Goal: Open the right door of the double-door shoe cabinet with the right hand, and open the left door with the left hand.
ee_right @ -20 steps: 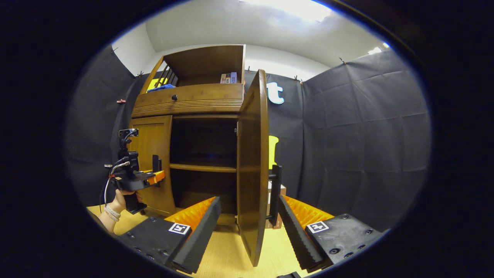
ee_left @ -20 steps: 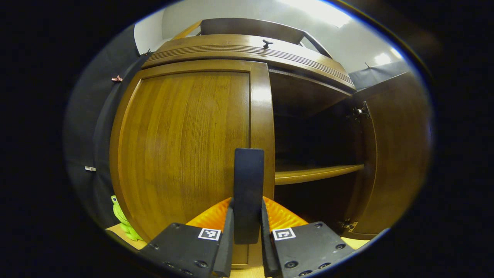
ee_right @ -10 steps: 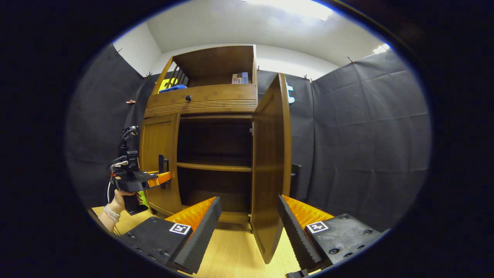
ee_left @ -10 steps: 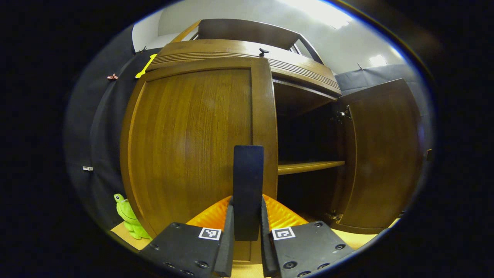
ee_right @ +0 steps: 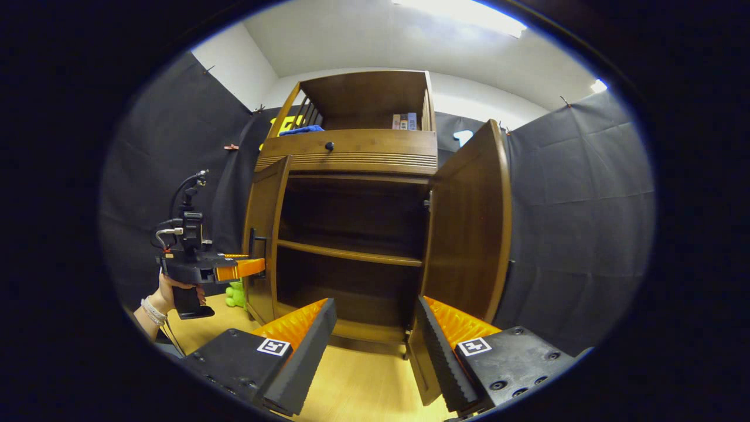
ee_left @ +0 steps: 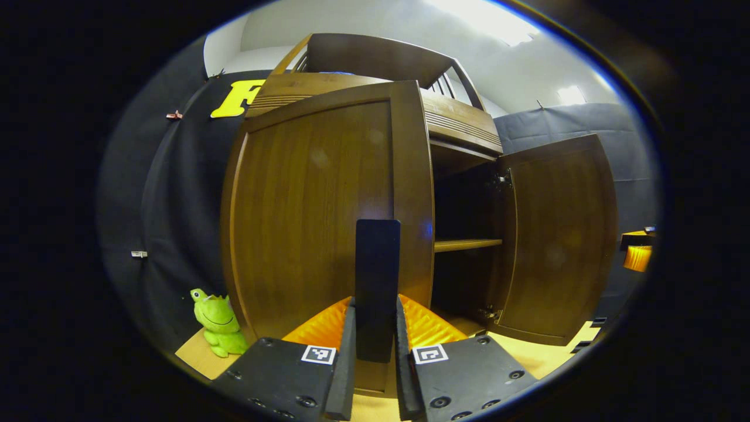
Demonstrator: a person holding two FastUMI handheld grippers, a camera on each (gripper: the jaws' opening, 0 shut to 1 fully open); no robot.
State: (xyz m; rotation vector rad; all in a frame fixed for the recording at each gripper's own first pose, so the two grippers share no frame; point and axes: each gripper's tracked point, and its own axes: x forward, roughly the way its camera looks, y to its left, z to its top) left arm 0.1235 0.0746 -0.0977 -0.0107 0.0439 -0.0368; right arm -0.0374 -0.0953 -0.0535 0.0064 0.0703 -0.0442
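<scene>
Left gripper view: our left gripper (ee_left: 375, 351) had its jaws narrow, clamped on the left door handle (ee_left: 378, 281), the dark vertical bar at 6 o'clock. The left door (ee_left: 316, 217) had swung off the cabinet face since half a second earlier; it stood clearly ajar, its free edge at about 12 o'clock over the handle. We judged the left-door pull roughly a third through, with more arc needed.

The right door (ee_left: 556, 234) sat at 3 o'clock, wide open, inner face toward us. Between the two doors, the shelf (ee_left: 467, 244) and dark interior showed. That half of the task looked done.

In the right gripper view, our right gripper (ee_right: 375, 351) had jaws wide, holding nothing. The right door (ee_right: 469, 223) had moved from between the fingers a second earlier to about 2 o'clock, its lower edge just beside the right-hand finger (ee_right: 436, 346). We'd let go and backed off. The left gripper (ee_right: 234, 269) showed at 9 o'clock, held by a hand (ee_right: 170, 290) and on the left door's edge.

Clearance:
- A green frog toy (ee_left: 218, 322) sat on the floor (ee_left: 193, 357) at 8 o'clock, near the hinge side. It could foul the door late in the swing.
- The booth wall (ee_right: 580, 223) stood behind the right door; how much room was left there, we couldn't tell.
- The floor in front of the cabinet (ee_right: 351, 152) was open.
</scene>
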